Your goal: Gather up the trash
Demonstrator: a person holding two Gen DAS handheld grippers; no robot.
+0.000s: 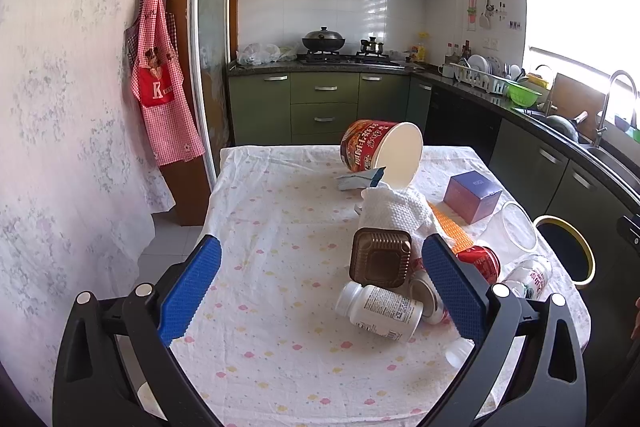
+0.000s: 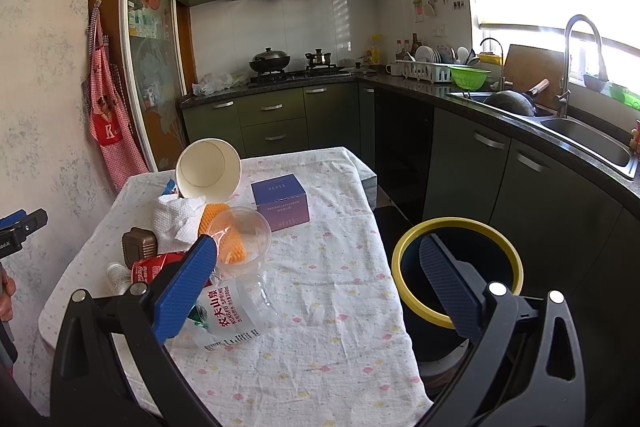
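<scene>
Two grippers (left, right) hover, jaws spread, above table trash

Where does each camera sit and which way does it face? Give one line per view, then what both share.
Left wrist: on the left claw, open over the near-left of the table, facing the kitchen; white pill bottle and brown tray lie ahead.
Right wrist: on the right claw, open over the table's right edge, facing the kitchen; water bottle and yellow-rimmed bin lie ahead; the left claw and a hand show at the left edge.
Shared: noodle cup, purple box, stove.
</scene>
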